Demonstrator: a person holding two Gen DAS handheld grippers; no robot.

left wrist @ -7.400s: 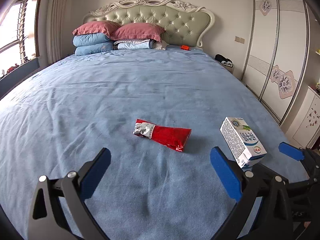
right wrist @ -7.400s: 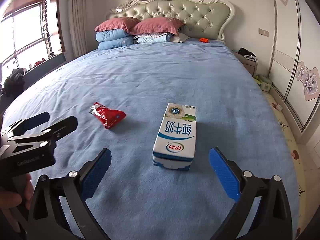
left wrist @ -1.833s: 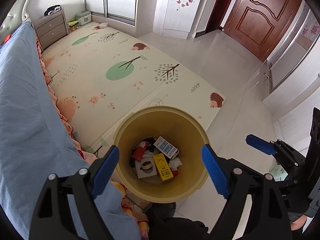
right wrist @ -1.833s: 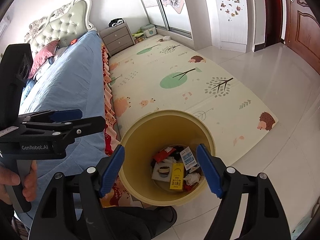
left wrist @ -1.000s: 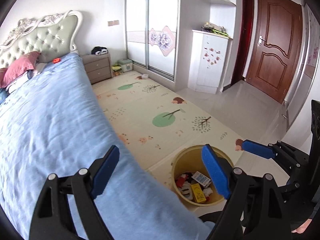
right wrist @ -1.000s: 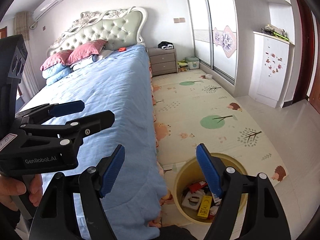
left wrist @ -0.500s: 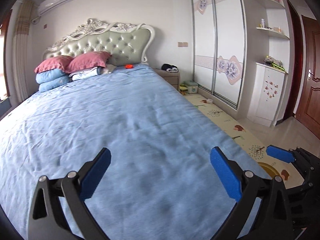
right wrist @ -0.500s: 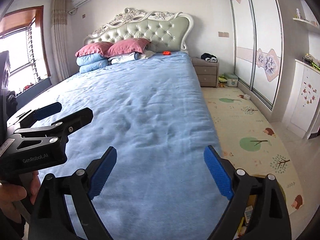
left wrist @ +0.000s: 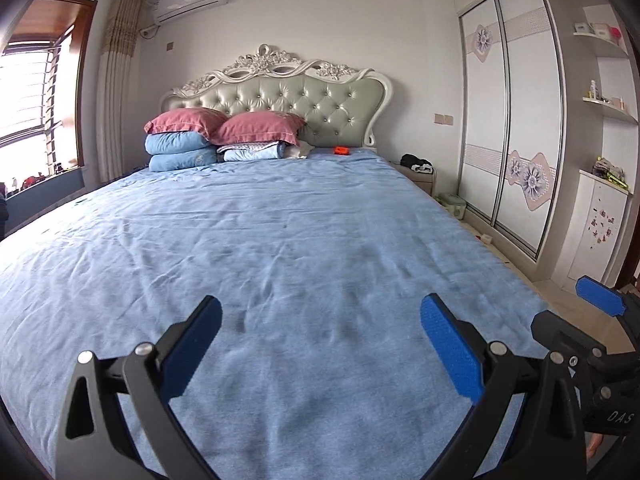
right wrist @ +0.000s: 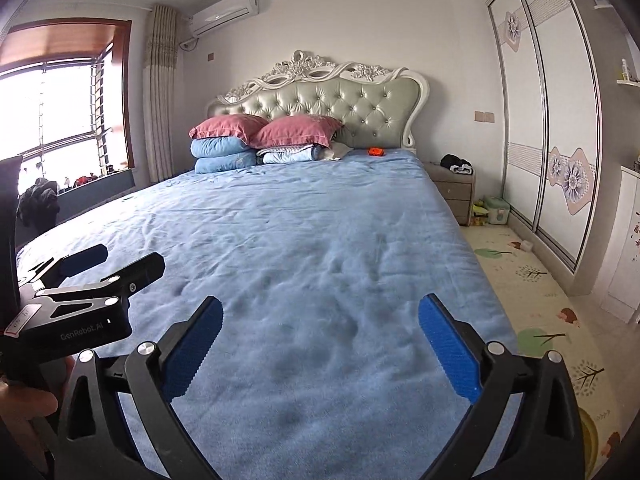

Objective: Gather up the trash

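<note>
Bed (left wrist: pixel 280 248) sheet lies bare of wrappers ahead; only a small orange thing (left wrist: pixel 341 150) sits far off by the headboard. Left gripper (left wrist: pixel 320 340) and right gripper (right wrist: pixel 320 340) gape wide, empty. Best scan slowly, then approach level.

The left gripper (left wrist: pixel 320 344) is showing matte black angular arms with triangular cut-outs, each finger wearing a bright blue ribbed pad (left wrist: pixel 450 354). Silver round screws (left wrist: pixel 144 348) are catching the light at the finger pivots. The right gripper (right wrist: pixel 318 344) is looking identical: black frame, blue textured pads, silver pivot screws. On the left gripper's body, pale lettering reading "GenRobot.AI" (right wrist: pixel 82 332) is showing, with a small white label beside it. Bare skin of the person's left hand (right wrist: pixel 26 402) is peeking in underneath. White letters "DAS" (left wrist: pixel 618 417) are showing on the right unit.
</note>
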